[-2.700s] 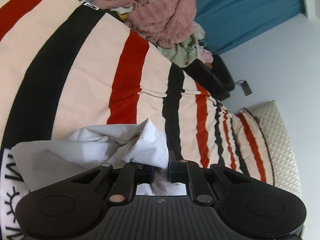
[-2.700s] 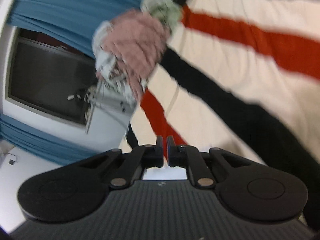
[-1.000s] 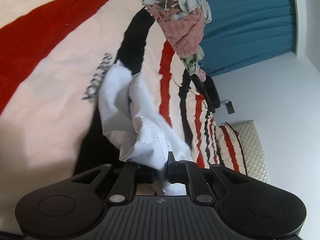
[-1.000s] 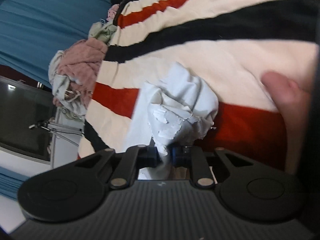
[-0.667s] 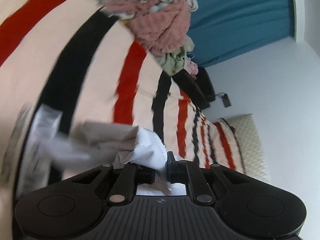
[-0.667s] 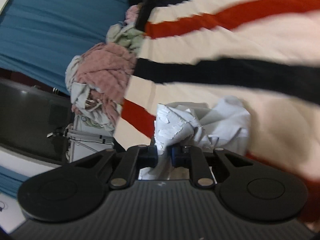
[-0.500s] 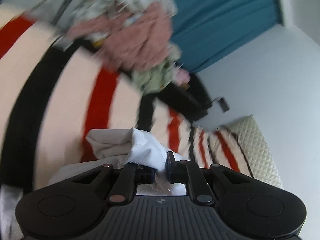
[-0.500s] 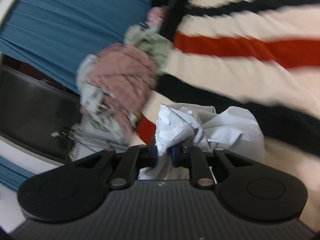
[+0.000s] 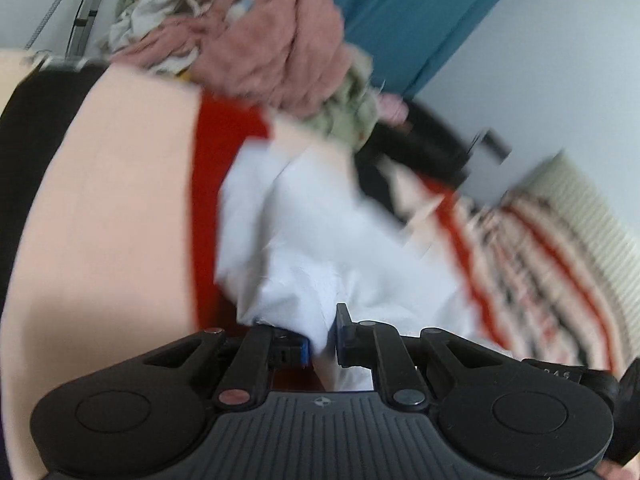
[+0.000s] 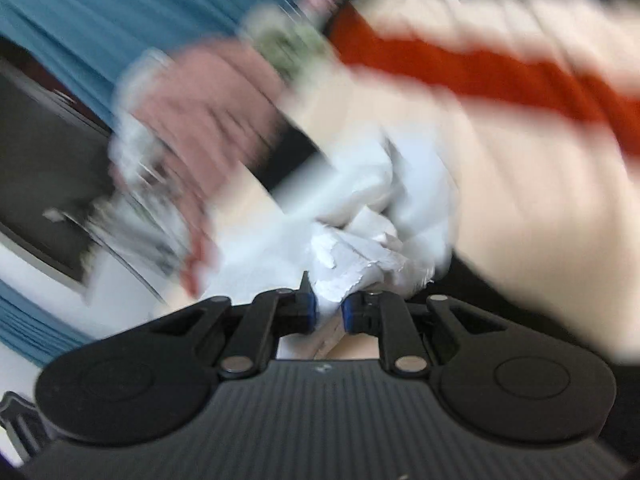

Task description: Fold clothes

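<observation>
A white garment (image 9: 320,240) hangs bunched over the striped bedspread (image 9: 112,208), and both views are blurred by motion. My left gripper (image 9: 322,338) is shut on a fold of the white cloth, which spreads up and away from its fingers. In the right wrist view the same white garment (image 10: 384,208) is crumpled in front of my right gripper (image 10: 328,308), which is shut on another part of it. The cloth's flaking white print (image 10: 352,256) shows just above the right fingers.
A heap of unfolded clothes, a pink fleece (image 9: 272,60) on top and a green piece (image 9: 348,120) beside it, lies at the far end of the bed. Blue curtains (image 9: 400,20) and a grey wall stand behind. A dark window (image 10: 36,168) is at the left.
Both grippers have swung with the white garment toward the clothes heap, which now looms larger. The cloth has lifted and spread between them. The right gripper took hold of it after the earliest frame.
</observation>
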`<state>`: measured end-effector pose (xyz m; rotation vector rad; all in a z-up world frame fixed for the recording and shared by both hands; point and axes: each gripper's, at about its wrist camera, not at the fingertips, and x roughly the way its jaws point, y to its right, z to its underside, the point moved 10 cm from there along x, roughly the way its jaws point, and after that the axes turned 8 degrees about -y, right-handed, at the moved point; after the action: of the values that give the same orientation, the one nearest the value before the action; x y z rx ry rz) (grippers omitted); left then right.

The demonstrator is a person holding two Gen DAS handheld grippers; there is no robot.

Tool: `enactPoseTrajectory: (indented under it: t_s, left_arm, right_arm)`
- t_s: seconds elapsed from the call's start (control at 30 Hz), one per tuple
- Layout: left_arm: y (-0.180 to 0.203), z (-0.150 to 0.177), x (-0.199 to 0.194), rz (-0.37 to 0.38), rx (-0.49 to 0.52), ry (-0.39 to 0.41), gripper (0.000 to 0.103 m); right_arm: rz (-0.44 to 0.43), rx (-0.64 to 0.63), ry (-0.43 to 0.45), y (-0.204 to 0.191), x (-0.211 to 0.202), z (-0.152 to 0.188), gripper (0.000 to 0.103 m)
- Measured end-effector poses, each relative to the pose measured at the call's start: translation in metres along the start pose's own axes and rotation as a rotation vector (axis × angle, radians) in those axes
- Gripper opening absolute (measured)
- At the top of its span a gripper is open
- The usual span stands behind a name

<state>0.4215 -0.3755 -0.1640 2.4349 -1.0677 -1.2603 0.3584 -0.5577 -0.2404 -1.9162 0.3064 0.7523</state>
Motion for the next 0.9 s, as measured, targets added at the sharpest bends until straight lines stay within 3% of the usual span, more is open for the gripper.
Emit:
enactPoseTrajectory:
  t_s: [0.07,0.17,0.23,0.33,0.53,0.63,0.7,0.73,0.77,0.83,0.9]
  left_arm:
    - [-0.018,0.024,0.022,-0.04,0.015,-0.046,0.022]
    - [-0.013,0.026,0.008,-0.067,0.039,-0.064,0.023]
    - [-0.007,0.025,-0.006,-0.089,0.052,-0.076,0.029]
    - [0.015,0.021,-0.051,-0.101,0.08,-0.051,0.031]
    - [0.068,0.025,-0.167,-0.113,0.158,0.05,0.046]
    - [0.098,0.034,-0.23,-0.122,0.199,0.114,0.062]
    - [0.117,0.041,-0.272,-0.128,0.226,0.156,0.088]
    - [0.127,0.044,-0.293,-0.13,0.24,0.178,0.093]
    - [0.135,0.049,-0.312,-0.136,0.254,0.202,0.101]
    - [0.15,0.064,-0.349,-0.142,0.281,0.24,0.103]
    - [0.163,0.08,-0.377,-0.15,0.301,0.246,0.103]
  right_arm:
    - [-0.012,0.019,-0.01,0.011,-0.001,0.011,0.028]
    - [0.009,0.029,-0.018,0.014,-0.016,0.016,0.03]
    - [0.038,0.005,-0.036,0.008,-0.034,0.022,0.03]
    - [0.066,-0.081,-0.018,-0.013,-0.078,0.032,0.03]
    - [0.11,-0.256,0.026,-0.058,-0.168,0.053,0.03]
    - [0.106,-0.359,0.077,-0.088,-0.218,0.068,0.031]
    - [0.12,-0.429,0.111,-0.106,-0.249,0.081,0.033]
    - [0.111,-0.453,0.128,-0.112,-0.266,0.088,0.047]
    - [0.098,-0.474,0.146,-0.118,-0.282,0.095,0.071]
    - [0.073,-0.509,0.189,-0.129,-0.313,0.109,0.093]
    - [0.072,-0.536,0.214,-0.133,-0.337,0.121,0.091]
